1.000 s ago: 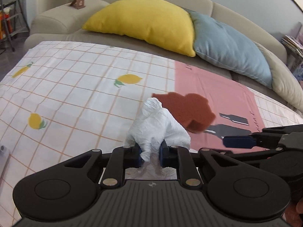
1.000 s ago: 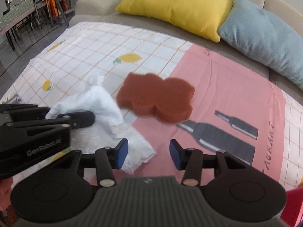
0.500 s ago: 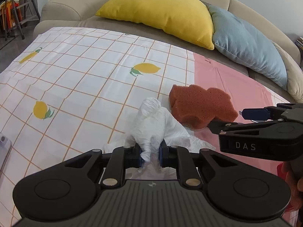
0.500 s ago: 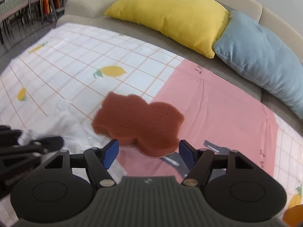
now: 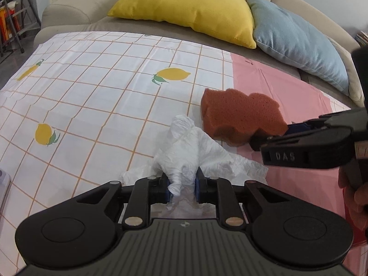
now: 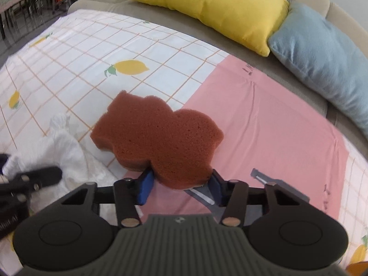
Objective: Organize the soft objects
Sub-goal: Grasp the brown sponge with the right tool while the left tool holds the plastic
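Observation:
A rust-brown sponge point(image 6: 158, 138) lies on the covered surface where the lemon-check sheet meets the pink one. My right gripper point(image 6: 180, 187) has its blue pads against both sides of the sponge's near end, and its jaws are closing. In the left wrist view the right gripper point(image 5: 271, 138) comes in from the right onto the sponge point(image 5: 241, 119). A crumpled white cloth point(image 5: 184, 151) rises like a tent from my left gripper point(image 5: 182, 188). Those pads still touch it while the jaws are opening. The white cloth point(image 6: 66, 151) lies left of the sponge.
A yellow pillow point(image 5: 191, 9) and a blue pillow point(image 5: 299, 43) lean on the beige sofa back point(image 5: 69, 11). The lemon-check sheet point(image 5: 92, 92) stretches left, the pink sheet point(image 6: 276, 126) right. A white object point(image 5: 2, 184) sits at the left edge. A hand point(image 5: 354, 191) holds the right gripper.
The right gripper moved forward and down to the sponge, spread its jaws, then closed them around its near end. The left gripper stayed on the white cloth, pads slightly wider apart.

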A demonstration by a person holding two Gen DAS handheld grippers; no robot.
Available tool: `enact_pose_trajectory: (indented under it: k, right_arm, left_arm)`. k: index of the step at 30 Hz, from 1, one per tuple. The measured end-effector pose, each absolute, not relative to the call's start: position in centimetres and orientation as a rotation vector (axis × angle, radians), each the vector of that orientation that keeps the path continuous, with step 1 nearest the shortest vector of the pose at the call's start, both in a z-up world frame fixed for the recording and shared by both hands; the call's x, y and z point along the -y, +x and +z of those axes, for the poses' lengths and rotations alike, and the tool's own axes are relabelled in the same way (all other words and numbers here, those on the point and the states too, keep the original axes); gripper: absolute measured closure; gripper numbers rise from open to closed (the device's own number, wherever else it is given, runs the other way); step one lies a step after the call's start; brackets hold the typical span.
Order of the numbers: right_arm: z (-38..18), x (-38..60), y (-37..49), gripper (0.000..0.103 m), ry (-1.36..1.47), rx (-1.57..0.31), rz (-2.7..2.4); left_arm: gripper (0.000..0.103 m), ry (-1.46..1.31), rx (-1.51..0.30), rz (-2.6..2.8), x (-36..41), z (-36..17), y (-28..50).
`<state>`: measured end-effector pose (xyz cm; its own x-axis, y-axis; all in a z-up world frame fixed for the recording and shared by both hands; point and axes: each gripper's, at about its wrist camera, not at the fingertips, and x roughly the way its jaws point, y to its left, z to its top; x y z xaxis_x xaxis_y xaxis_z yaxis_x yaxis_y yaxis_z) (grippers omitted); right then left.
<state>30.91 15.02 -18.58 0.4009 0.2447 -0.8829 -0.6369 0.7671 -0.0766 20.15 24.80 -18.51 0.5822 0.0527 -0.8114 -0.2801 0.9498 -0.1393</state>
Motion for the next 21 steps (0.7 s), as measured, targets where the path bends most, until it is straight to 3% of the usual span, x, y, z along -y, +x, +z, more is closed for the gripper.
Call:
enact_pose_trajectory:
  k: [2,9,14,16,21]
  right_arm:
    - [-18.5,-15.0,30.8,0.057,-0.427,-1.026,0.582]
    - [-17.1,-12.8,28.9,0.058,-0.390,-1.033,0.559]
    - [-16.9,-10.8,26.3,0.058,-0.345,-1.062,0.526]
    - [-17.0,-10.2,25.5,0.058,-0.321,-1.082,0.533]
    - [-17.3,-8.8,24.8,0.058,-0.277,-1.126,0.536]
  left_arm:
    - [0.072,-0.254,-0.941,0.176,-24.7,-18.6,20.1]
    - [0.068,-0.232,-0.975,0.094,-24.5,-18.4,19.7]
    - [0.026,-0.237,-0.977,-0.012,-23.1,-17.6,18.2]
    - [0.018,-0.217,-0.993,-0.058,-22.4,-17.7,17.8]
    - [0.014,-0.028,-1.019,-0.127,-19.5,-18.1,17.1]
